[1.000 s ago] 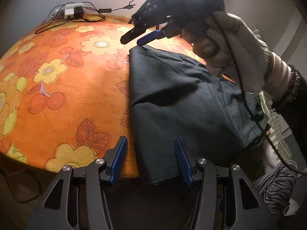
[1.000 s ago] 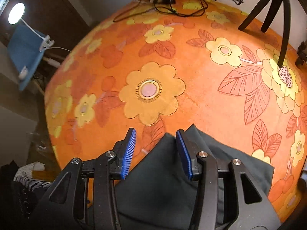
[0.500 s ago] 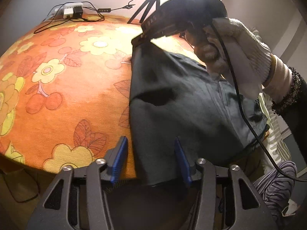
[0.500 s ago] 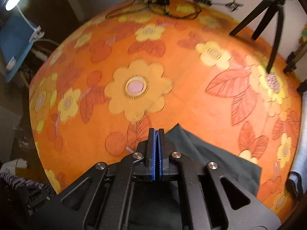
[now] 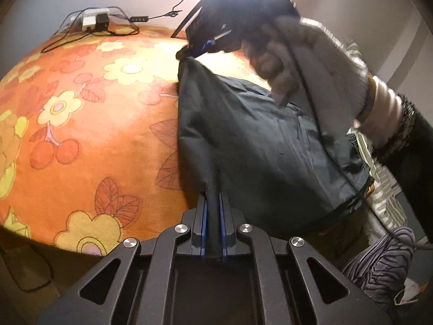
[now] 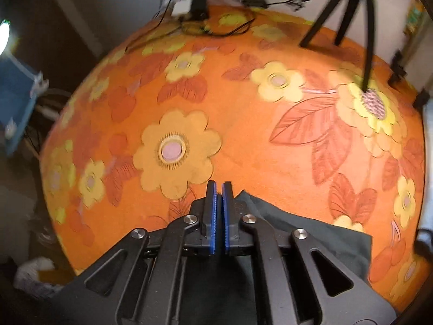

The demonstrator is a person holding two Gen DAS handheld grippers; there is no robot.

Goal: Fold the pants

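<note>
Dark grey pants (image 5: 259, 140) lie at the near right of a table covered by an orange flowered cloth (image 5: 89, 124). My left gripper (image 5: 213, 203) is shut on the near corner of the pants at the table's front edge. My right gripper (image 5: 196, 51), held by a gloved hand, is shut on the far corner and lifts it off the cloth. In the right wrist view the right gripper (image 6: 218, 192) is closed with the pants (image 6: 311, 233) trailing to its right, and the pinched cloth itself is hidden.
A power strip with cables (image 5: 93, 23) sits at the table's far edge. A black tripod (image 6: 349, 19) stands on the far right of the cloth. Striped fabric (image 5: 384, 265) lies below the table's right side. A blue object (image 6: 16, 103) is off the table's left.
Both grippers closed on the pants: the right one first at the far corner, then the left one at the near corner. The right gripper has raised its corner off the cloth.
</note>
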